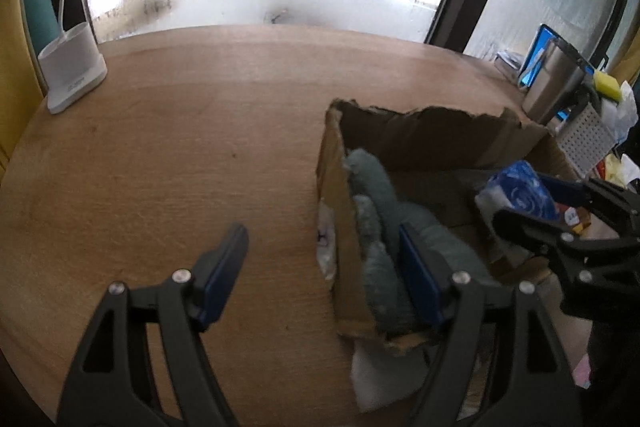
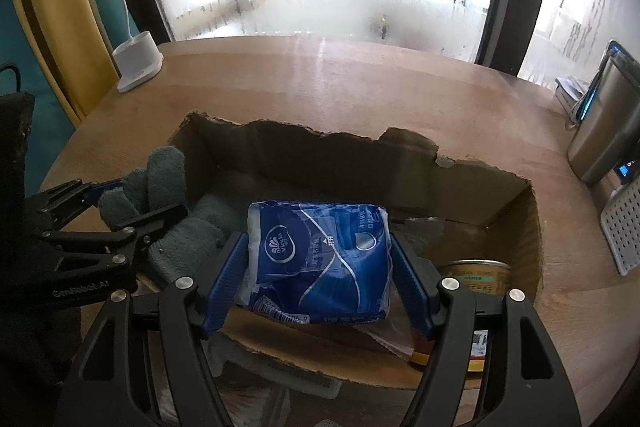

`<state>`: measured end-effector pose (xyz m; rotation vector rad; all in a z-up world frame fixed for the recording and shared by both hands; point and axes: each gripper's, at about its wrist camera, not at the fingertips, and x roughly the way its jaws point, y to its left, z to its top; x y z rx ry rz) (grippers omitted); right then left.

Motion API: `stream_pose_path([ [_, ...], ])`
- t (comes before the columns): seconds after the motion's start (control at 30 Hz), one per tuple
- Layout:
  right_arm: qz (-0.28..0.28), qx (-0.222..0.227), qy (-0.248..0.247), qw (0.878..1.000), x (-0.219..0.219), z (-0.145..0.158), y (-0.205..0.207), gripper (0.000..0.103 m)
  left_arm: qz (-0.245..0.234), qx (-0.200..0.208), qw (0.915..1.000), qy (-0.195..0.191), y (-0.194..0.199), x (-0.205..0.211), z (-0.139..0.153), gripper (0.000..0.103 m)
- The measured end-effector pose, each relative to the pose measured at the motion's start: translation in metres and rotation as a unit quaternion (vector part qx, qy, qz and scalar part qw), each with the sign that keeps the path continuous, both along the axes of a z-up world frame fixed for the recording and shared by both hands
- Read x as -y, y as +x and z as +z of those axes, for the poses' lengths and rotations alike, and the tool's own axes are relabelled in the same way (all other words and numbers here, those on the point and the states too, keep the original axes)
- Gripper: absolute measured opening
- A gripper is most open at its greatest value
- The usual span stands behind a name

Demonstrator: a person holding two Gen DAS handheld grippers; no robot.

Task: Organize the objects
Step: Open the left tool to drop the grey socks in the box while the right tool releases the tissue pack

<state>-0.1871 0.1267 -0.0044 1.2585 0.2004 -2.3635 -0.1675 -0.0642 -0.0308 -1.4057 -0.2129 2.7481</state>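
Fogged window glass backs a round wooden table (image 2: 360, 87) with a smooth, pale-grained top. On it stands a torn-edged corrugated cardboard box (image 2: 320, 163), open at the top. The right gripper (image 2: 318, 279) clamps a soft blue plastic tissue pack (image 2: 320, 259) between its blue-padded fingers, holding it over the box's near wall. The left gripper (image 1: 320, 267) is spread wide and grips nothing; one finger lies outside the box's left wall, the other inside against a fuzzy grey-green knitted glove (image 1: 380, 227) that drapes over that wall into the box. A white gooseneck desk lamp (image 2: 136, 63) stands at the table's far left, and a brushed steel tumbler (image 1: 556, 79) at its right beside a white perforated rack (image 1: 584, 143). Only the right wrist view shows a round tin can (image 2: 480, 279) inside the box; only the left wrist view shows a yellow sponge (image 1: 608, 83) behind the tumbler.
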Motion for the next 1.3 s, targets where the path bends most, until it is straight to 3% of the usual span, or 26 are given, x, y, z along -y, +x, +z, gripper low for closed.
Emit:
stream_pose_path([
  [0.27,0.004,0.007,0.002,1.000,0.003,-0.005,-0.001,0.073,0.005,0.011,0.9999,-0.011,-0.006,0.001,-0.007,0.077],
  [0.57,0.004,0.010,0.009,1.000,0.009,-0.009,0.001,0.073,0.013,-0.010,0.9987,0.048,0.010,0.014,0.009,0.077],
  [0.73,-0.003,0.010,0.007,1.000,0.008,-0.009,0.002,0.074,-0.003,-0.030,0.9979,0.057,0.016,0.007,0.021,0.077],
  [0.83,-0.004,0.009,0.008,1.000,0.008,-0.009,0.003,0.074,-0.012,-0.027,0.9983,0.051,0.014,0.001,0.020,0.086],
  [1.13,-0.008,0.004,0.004,1.000,0.002,-0.009,0.005,0.077,-0.005,0.001,0.9994,0.034,0.006,-0.001,0.004,0.086],
  [1.3,0.002,0.009,-0.010,1.000,0.002,-0.008,0.005,0.084,0.003,0.010,0.9994,0.033,0.004,-0.001,-0.004,0.087],
])
